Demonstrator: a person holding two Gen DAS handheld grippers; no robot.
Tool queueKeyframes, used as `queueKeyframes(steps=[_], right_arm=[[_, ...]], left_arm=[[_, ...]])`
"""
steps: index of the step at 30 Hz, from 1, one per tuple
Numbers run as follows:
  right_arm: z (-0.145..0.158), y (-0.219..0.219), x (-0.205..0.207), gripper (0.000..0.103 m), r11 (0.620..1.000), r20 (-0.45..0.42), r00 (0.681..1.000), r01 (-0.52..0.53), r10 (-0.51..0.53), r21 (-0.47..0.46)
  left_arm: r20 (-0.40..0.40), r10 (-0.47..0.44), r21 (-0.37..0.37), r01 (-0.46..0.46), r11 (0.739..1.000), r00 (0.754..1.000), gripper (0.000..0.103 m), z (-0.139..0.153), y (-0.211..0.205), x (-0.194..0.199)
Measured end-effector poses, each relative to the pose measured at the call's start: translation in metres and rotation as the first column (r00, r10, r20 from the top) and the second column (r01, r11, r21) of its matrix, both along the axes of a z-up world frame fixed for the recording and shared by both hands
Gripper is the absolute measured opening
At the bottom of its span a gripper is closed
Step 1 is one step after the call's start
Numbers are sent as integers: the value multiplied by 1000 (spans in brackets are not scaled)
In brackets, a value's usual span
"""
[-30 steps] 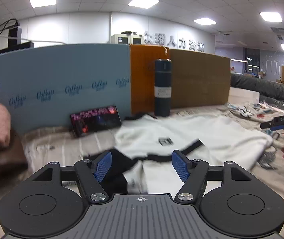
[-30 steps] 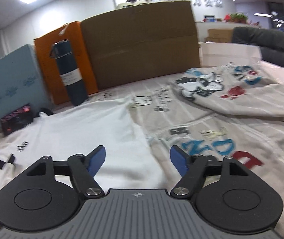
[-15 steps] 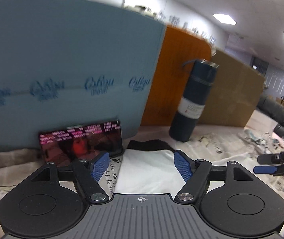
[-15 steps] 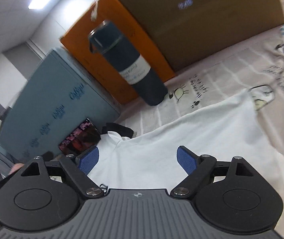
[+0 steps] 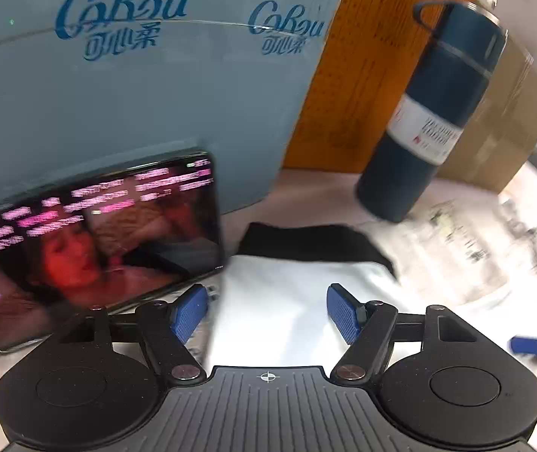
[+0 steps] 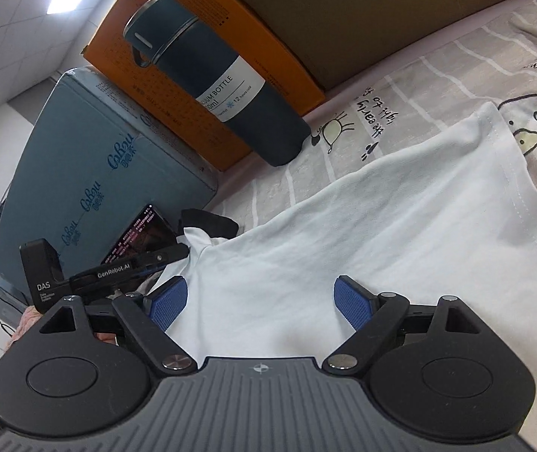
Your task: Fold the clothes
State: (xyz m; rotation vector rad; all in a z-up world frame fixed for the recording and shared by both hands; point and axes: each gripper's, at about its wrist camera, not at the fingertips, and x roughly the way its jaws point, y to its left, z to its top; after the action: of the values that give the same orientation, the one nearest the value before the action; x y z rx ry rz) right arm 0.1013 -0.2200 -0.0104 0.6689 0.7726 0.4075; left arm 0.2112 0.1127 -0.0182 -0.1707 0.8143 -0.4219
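left gripper (image 5: 266, 312) and right gripper (image 6: 257, 303) — jaws wide apart

Left gripper (image 5: 266, 314) has dropped low and closed in on the white T-shirt (image 5: 283, 301) near its black collar (image 5: 313, 239); phone (image 5: 91, 248) and dark blue bottle (image 5: 430, 113) now loom large ahead; right gripper (image 6: 260, 303) has likewise lowered over the shirt, tilted; left gripper body now visible at its left.

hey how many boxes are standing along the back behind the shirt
3, side by side: a blue box at the left behind the phone, an orange box behind the bottle, and a brown box at the right. More may lie outside the frames.
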Motion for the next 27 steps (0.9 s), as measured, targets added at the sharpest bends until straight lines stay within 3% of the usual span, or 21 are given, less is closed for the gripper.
queueKeyframes(steps=[2, 4, 6, 12, 18, 23, 27], right_arm=[[1, 1, -1, 85, 1000, 2, 1000, 4, -4, -1], [0, 0, 0, 85, 1000, -1, 1000, 6, -6, 3], [-1, -1, 0, 84, 1000, -5, 1000, 9, -9, 12], [-6, -14, 2, 84, 993, -37, 999, 39, -35, 113], [-11, -38, 1, 85, 968, -72, 992, 120, -106, 222], [-11, -49, -1, 85, 958, -85, 988, 149, -131, 245], [-11, -65, -9, 85, 937, -104, 979, 201, -178, 285]], left_arm=[[2, -20, -11, 20, 1000, 1000, 67, 0, -6, 1], [33, 3, 47, -4, 999, 999, 56, 0, -12, 1], [58, 25, 76, -29, 997, 998, 0, 0, -13, 1], [203, -7, -16, 10, 1000, 979, 0, 25, -1, -38], [362, -84, -91, 124, 988, 928, 0, 58, -1, -100], [455, -212, -76, 276, 958, 865, 0, 70, 0, -171], [474, -246, -63, 311, 948, 846, 0, 64, 10, -217]])
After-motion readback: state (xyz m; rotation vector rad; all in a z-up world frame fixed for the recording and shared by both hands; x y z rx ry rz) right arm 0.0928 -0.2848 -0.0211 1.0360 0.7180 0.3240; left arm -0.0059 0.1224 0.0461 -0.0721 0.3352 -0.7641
